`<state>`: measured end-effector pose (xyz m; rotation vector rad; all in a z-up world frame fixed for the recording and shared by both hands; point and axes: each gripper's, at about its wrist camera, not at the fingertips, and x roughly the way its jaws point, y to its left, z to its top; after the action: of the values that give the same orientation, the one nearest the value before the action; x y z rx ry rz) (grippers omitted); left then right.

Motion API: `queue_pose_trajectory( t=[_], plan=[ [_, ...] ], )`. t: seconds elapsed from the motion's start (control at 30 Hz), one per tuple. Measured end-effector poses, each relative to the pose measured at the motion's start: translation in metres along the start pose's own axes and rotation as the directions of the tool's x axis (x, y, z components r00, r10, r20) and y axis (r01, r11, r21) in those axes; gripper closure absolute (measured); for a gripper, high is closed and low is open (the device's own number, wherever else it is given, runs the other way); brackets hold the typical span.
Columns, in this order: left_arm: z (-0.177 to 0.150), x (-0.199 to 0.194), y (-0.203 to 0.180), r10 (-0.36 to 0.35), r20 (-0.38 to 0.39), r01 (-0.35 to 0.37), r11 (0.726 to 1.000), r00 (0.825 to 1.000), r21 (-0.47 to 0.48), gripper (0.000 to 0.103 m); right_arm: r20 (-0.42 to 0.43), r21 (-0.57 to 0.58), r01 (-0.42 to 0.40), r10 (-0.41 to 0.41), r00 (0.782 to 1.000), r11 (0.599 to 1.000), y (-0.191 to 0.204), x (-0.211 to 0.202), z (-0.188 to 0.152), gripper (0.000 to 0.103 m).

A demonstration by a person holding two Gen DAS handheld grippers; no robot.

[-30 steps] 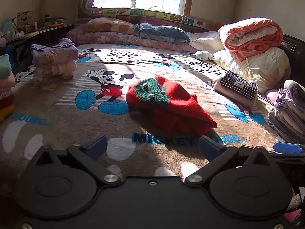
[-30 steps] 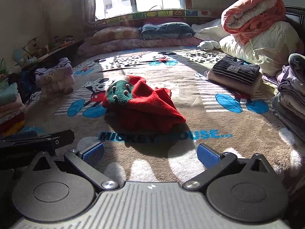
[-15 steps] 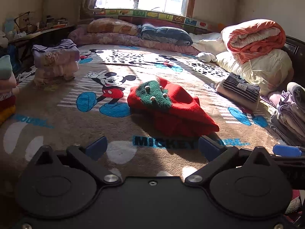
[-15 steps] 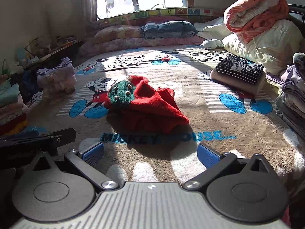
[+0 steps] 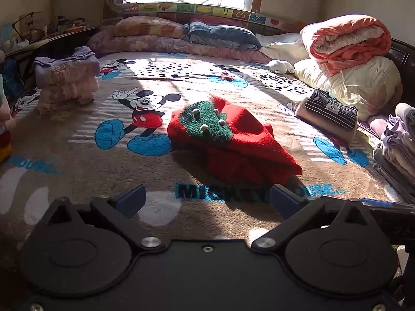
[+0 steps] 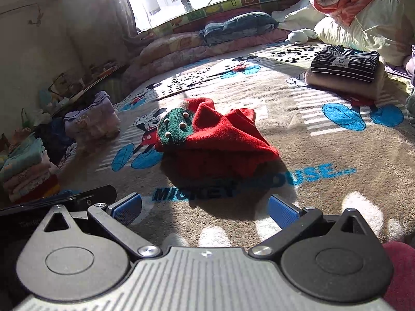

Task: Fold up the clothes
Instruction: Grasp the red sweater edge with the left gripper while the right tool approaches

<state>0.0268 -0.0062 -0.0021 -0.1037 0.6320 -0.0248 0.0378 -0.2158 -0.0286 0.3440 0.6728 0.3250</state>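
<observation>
Both grippers have crept nearer the bed's middle, and the right one has rolled to a tilt since a second ago.

From the left wrist, the left gripper (image 5: 206, 200) hangs with its blue pads spread wide and nothing between them. Ahead of it the red sweater (image 5: 233, 140) lies in a crumpled heap on the cartoon blanket (image 5: 77, 171), its green patch up. "MICKEY" is printed on the blanket just before the heap.

From the right wrist, the right gripper (image 6: 205, 207) is likewise wide apart and empty, with the sweater beyond it. "MICKEY" and "OUSE..." read on the blanket; the striped folded top (image 6: 345, 62) carries a label marked "G".

This looks like the reach before a fold: next, each gripper must find an edge and spread the heap flat.
</observation>
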Motion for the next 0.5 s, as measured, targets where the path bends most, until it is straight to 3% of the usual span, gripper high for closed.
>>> queue_pose_trajectory(
  t=[0.27, 0.37, 0.5],
  plan=[
    [0.007, 0.032, -0.004, -0.068, -0.016, 0.068, 0.997, 0.998, 0.024, 0.000, 0.056, 0.117, -0.053, 0.047, 0.997, 0.992, -0.045, 0.036, -0.001, 0.000],
    [0.011, 0.045, -0.014, -0.098, -0.019, 0.099, 0.990, 0.995, 0.101, 0.000, 0.073, 0.137, -0.068, 0.059, 0.996, 0.988, -0.060, 0.053, -0.005, 0.000],
    [0.017, 0.067, -0.029, -0.106, -0.096, 0.123, 0.973, 0.990, 0.194, 0.000, 0.062, 0.189, -0.076, 0.065, 0.996, 0.979, -0.082, 0.073, -0.016, 0.000]
  ],
)
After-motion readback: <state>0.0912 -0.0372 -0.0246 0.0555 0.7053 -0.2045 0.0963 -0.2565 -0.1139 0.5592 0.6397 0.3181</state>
